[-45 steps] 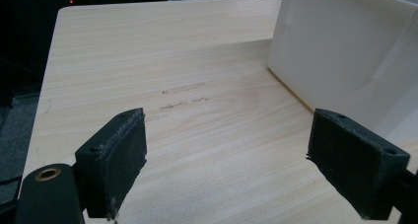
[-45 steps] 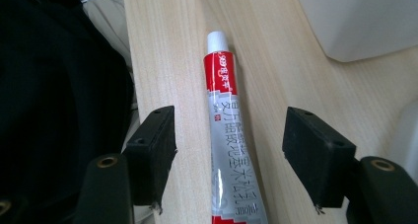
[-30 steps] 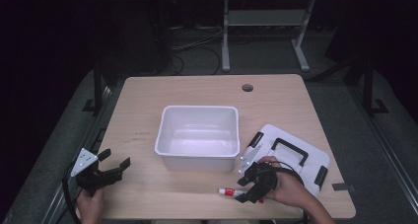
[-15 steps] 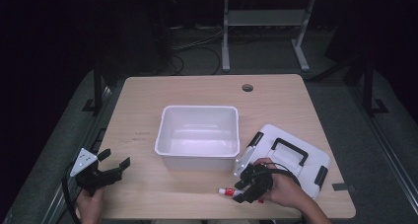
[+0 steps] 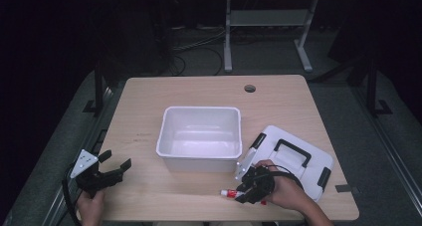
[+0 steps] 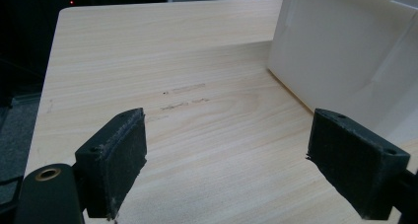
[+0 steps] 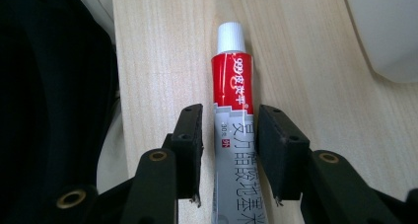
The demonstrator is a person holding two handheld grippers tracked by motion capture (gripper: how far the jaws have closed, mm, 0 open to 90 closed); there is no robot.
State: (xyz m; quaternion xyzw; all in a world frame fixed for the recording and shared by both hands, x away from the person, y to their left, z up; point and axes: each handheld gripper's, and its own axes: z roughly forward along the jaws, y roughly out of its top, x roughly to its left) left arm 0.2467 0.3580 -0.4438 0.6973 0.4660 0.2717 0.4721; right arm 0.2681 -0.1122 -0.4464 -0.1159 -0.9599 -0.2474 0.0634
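Observation:
A small tube of ointment point(image 7: 232, 86), with a white cap, a red band and a grey body, lies on the wooden table near its front edge point(image 5: 229, 192). My right gripper point(image 7: 230, 135) straddles the tube's grey body with its jaws narrowed. The right pad point(image 7: 276, 145) sits against the tube, and a thin strip of table shows at the left pad point(image 7: 190, 145). From above, the right gripper point(image 5: 247, 191) lies low over the tube in the person's hand. My left gripper point(image 5: 117, 159) rests open at the table's front left, nothing between its pads point(image 6: 226, 165).
A white plastic bin point(image 5: 199, 109) stands at mid-table, with its wall close on the right in the left gripper view point(image 6: 345, 51). Its white lid point(image 5: 308, 151) with a black handle lies flat at the front right, beside the right hand. A cable hole point(image 5: 250, 88) sits at the back.
The right hand and gripper have slid a little left along the tube, covering more of it. The left gripper has stayed put.

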